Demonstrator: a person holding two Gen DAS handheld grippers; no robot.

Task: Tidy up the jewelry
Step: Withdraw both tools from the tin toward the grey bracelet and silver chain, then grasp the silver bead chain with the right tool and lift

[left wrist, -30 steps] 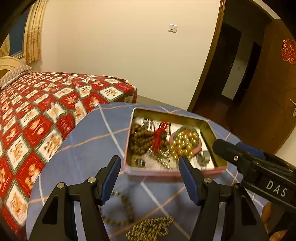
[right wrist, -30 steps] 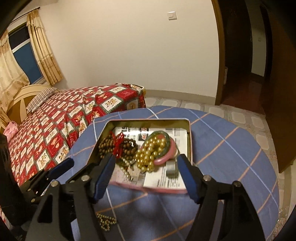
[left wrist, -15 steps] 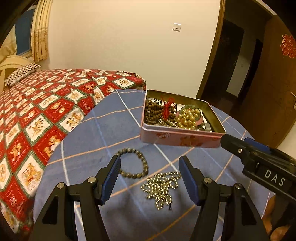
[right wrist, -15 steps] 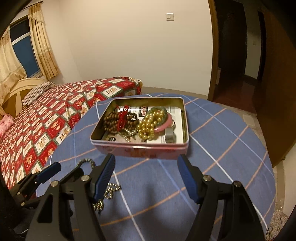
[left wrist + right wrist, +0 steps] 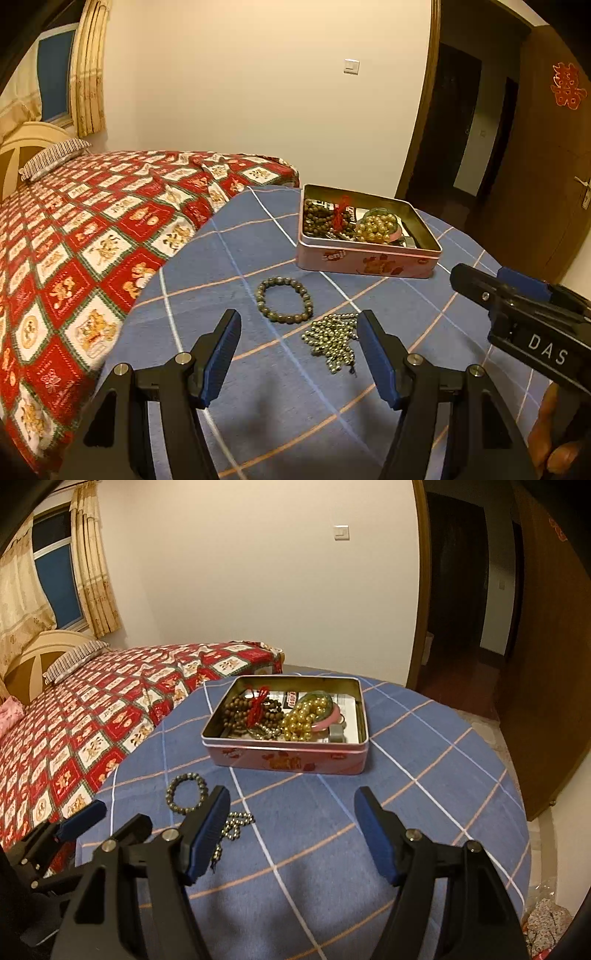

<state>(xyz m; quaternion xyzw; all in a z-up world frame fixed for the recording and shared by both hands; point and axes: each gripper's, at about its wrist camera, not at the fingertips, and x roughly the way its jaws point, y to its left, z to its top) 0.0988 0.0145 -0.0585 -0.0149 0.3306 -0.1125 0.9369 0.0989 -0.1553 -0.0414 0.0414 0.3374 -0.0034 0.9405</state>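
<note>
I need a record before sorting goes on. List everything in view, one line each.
tin: 1, pink, on the table, open
wooden beads: 1 strand, brown with red tassel, in tin
gold beads: 1 strand, in tin
bangle: 1, pink, in tin
bracelet: 1, grey-green, on cloth before tin
bead chain: 1 heap, silvery, beside bracelet
tablecloth: 1, blue checked
bed: 1, red quilt, left
left gripper: open, empty
right gripper: open, empty

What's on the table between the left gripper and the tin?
In the left wrist view, a bead bracelet and a small-bead chain lie between left gripper and tin.
</note>
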